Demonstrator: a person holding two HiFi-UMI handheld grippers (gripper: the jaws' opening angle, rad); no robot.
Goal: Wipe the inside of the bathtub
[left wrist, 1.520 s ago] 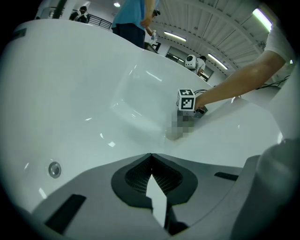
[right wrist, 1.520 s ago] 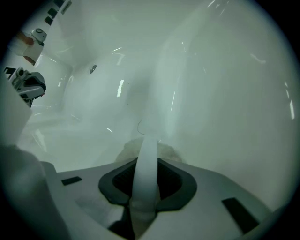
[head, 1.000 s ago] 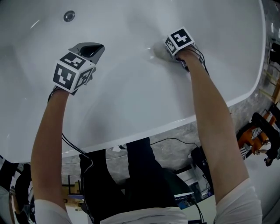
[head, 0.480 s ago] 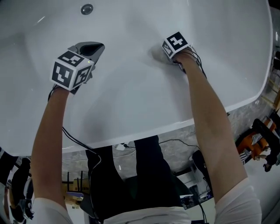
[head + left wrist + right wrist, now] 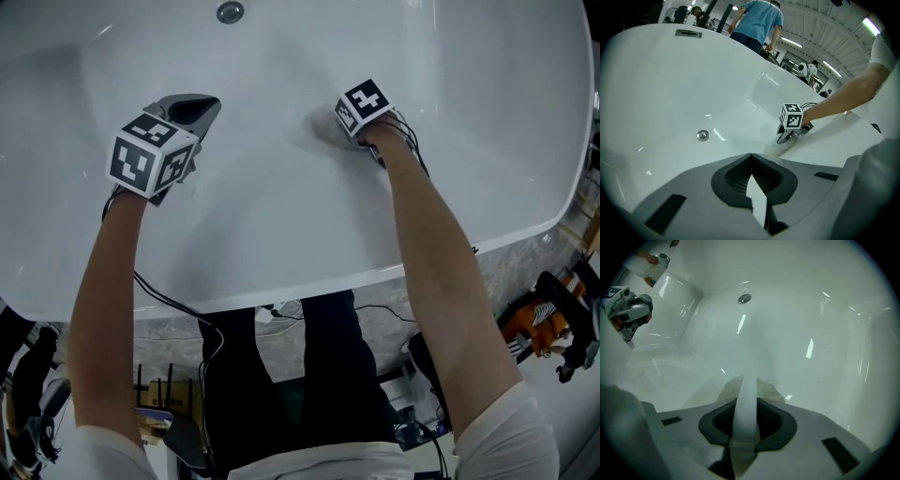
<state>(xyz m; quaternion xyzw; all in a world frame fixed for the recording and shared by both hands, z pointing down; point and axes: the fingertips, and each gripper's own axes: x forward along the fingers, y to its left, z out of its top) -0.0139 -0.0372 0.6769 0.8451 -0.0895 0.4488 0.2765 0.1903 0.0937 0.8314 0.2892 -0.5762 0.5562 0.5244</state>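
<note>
The right gripper (image 5: 330,126) is shut tight on a small pale grey cloth (image 5: 322,127). It presses the cloth flat on the floor of the big white shiny bathtub (image 5: 281,216), about in the middle, on the near side of the round metal drain (image 5: 230,11). The left gripper (image 5: 199,106) hangs over the tub floor toward its left end, jaws closed on nothing. The wiping looks under way. The tub is clean-looking all over, so the wiped parts can't be told from the rest.
</note>
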